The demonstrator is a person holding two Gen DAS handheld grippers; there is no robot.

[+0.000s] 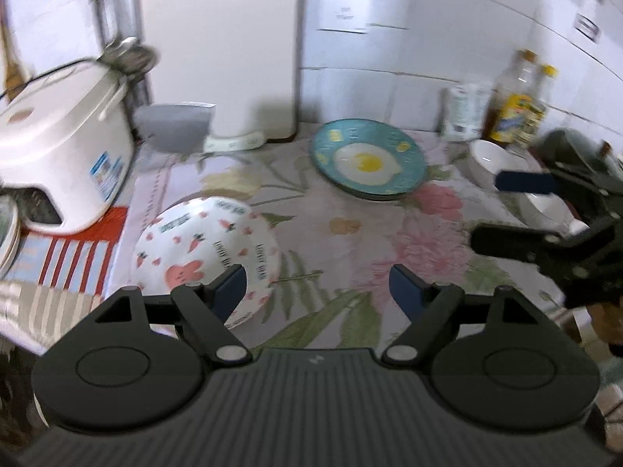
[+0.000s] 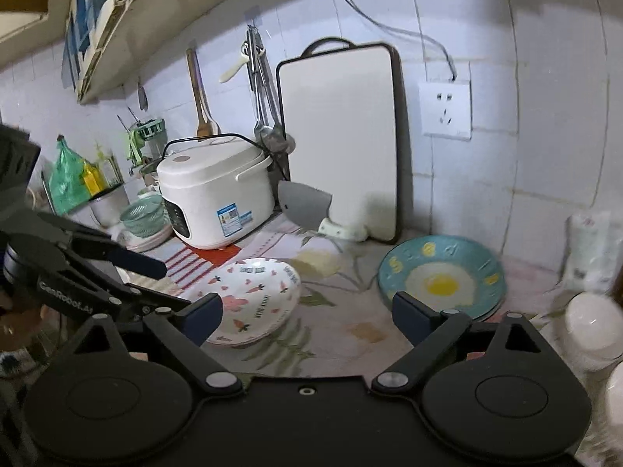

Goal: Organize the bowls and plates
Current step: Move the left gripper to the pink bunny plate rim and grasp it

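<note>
A white plate with pink carrot and rabbit prints [image 1: 206,245] lies on the floral cloth, just ahead-left of my left gripper [image 1: 317,292], which is open and empty. A teal plate with a fried-egg print [image 1: 368,159] lies farther back. White bowls [image 1: 502,163] stand at the right, beside my right gripper [image 1: 510,206]. In the right wrist view my right gripper [image 2: 307,317] is open and empty, above the cloth between the carrot plate [image 2: 253,295] and the teal plate [image 2: 442,276]. My left gripper [image 2: 128,272] shows at the left. White bowls [image 2: 592,323] stand at the right edge.
A white rice cooker [image 2: 214,190] stands at back left, a white cutting board [image 2: 340,136] leans on the tiled wall. Oil bottles [image 1: 521,101] and a white packet [image 1: 465,111] stand at back right. A plate stack with a green basket [image 2: 144,218] sits left of the cooker.
</note>
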